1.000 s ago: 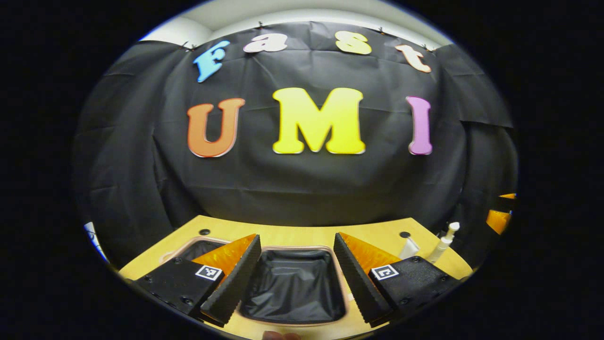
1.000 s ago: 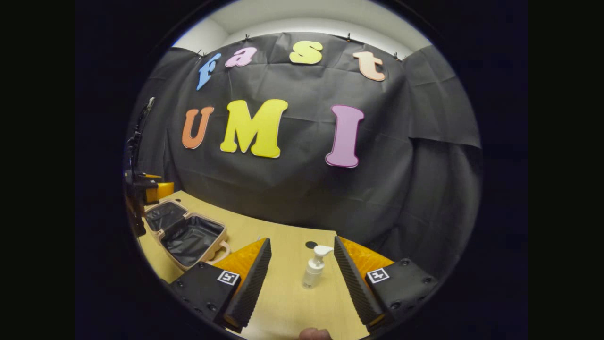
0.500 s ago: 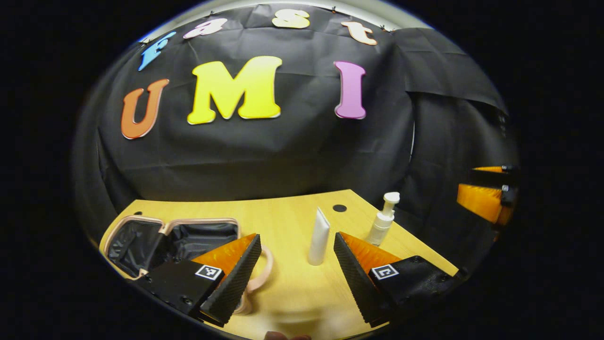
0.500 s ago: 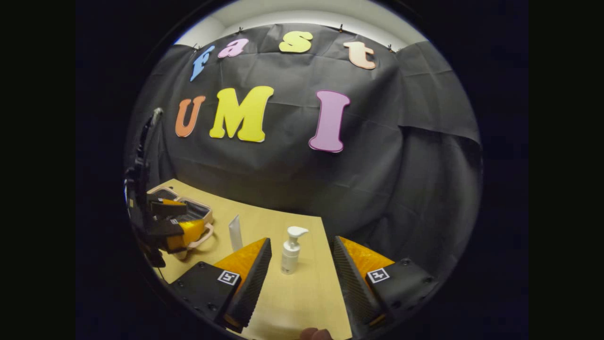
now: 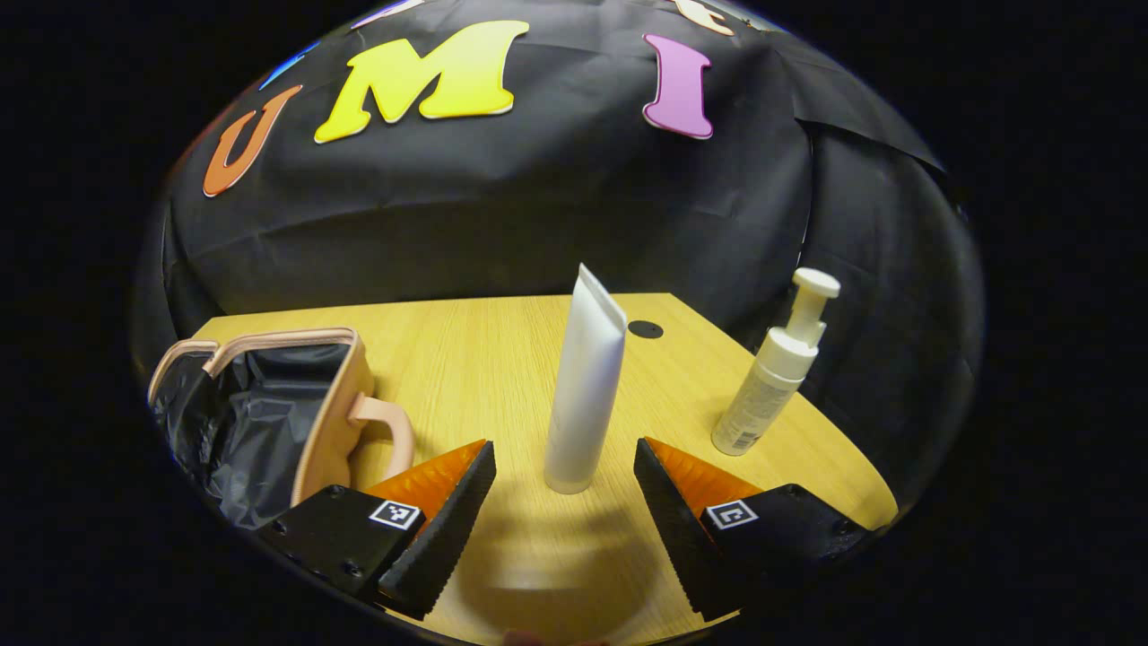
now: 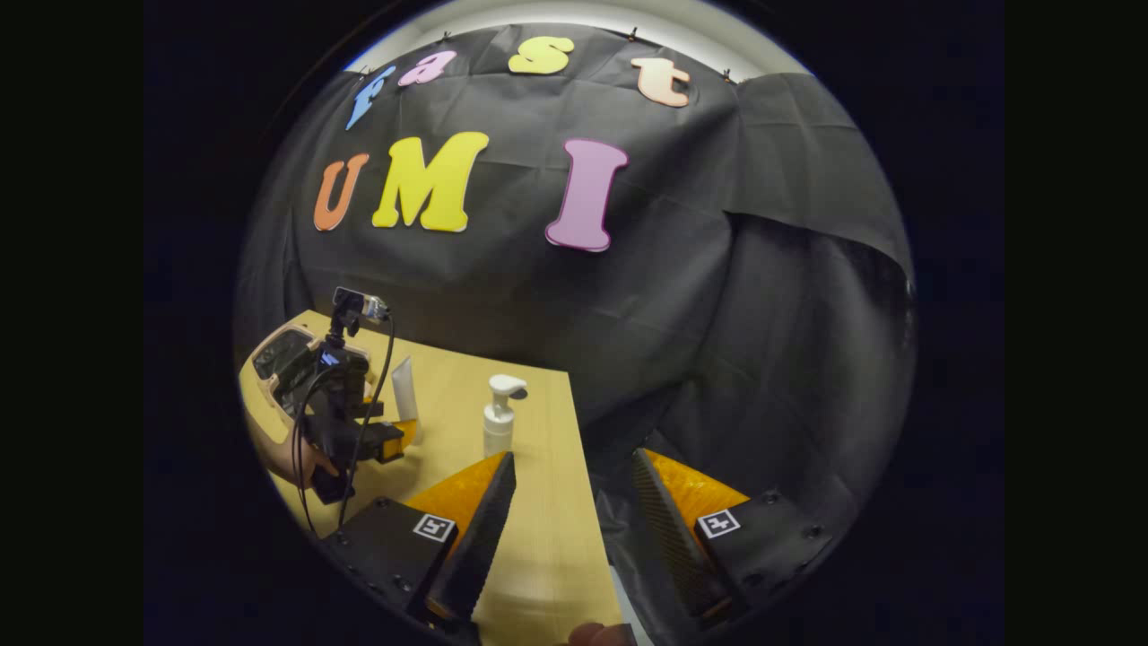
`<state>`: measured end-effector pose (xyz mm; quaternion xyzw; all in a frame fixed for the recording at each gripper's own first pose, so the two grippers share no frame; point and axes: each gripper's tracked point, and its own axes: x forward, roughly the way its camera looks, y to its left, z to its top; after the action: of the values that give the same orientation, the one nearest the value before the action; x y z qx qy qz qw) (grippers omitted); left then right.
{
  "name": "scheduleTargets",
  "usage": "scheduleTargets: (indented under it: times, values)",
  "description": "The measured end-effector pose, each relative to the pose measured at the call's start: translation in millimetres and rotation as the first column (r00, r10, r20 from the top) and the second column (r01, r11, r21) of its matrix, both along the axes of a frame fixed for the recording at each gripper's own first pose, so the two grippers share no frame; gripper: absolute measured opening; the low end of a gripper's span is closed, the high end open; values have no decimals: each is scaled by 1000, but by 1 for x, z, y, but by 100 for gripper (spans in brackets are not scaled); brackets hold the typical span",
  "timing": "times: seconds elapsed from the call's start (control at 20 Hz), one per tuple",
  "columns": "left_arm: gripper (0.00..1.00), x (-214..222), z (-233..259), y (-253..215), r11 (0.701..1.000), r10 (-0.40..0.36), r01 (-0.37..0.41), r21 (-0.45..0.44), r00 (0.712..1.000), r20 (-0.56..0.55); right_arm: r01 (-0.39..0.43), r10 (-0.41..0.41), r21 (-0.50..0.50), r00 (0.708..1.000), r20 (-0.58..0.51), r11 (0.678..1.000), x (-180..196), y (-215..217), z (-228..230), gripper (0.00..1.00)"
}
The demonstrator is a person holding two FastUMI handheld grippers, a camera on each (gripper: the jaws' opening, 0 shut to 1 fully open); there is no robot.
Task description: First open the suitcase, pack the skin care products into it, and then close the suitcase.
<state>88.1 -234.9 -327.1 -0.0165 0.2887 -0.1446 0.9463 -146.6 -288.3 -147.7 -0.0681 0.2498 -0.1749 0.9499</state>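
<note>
White tube (image 5: 585,395), label perhaps unreadable, between spread left gripper (image 5: 565,489) fingers

The suitcase (image 5: 269,404) is cut off at the left gripper view's left edge.

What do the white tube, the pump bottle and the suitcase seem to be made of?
White tube: probably soft plastic with a matte, smooth skin; its top end is flat and crimped.
Pump bottle: likely rigid plastic, slightly glossy, with a moulded pump head.
Suitcase: a pale pink shell, perhaps hard plastic; the black lining looks like thin, crinkled, shiny fabric.
</note>
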Motion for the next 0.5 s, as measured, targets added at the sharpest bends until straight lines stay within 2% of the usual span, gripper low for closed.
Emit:
scheduleTargets:
  times: [0.2,0.25,0.3,0.4,0.5]
  values:
    - [96,17,-27,-2,1000,14,-13,17,999,-29,7,-7,-3,1000,-11,1000,0,-6,-3,80]
    - [98,20,-32,-2,1000,20,-18,25,999,-42,5,-5,-2,1000,-11,1000,3,-7,-3,79]
    - [89,24,-36,-1,999,22,-21,29,999,-49,2,-2,0,1000,-9,1000,6,-8,-4,79]
    - [82,25,-41,-7,1000,10,-8,19,997,-72,-5,5,6,1000,-7,1000,12,-8,-5,79]
    - [67,25,-40,-13,999,-18,20,27,997,-75,-13,13,12,1000,-5,1000,18,-7,-8,78]
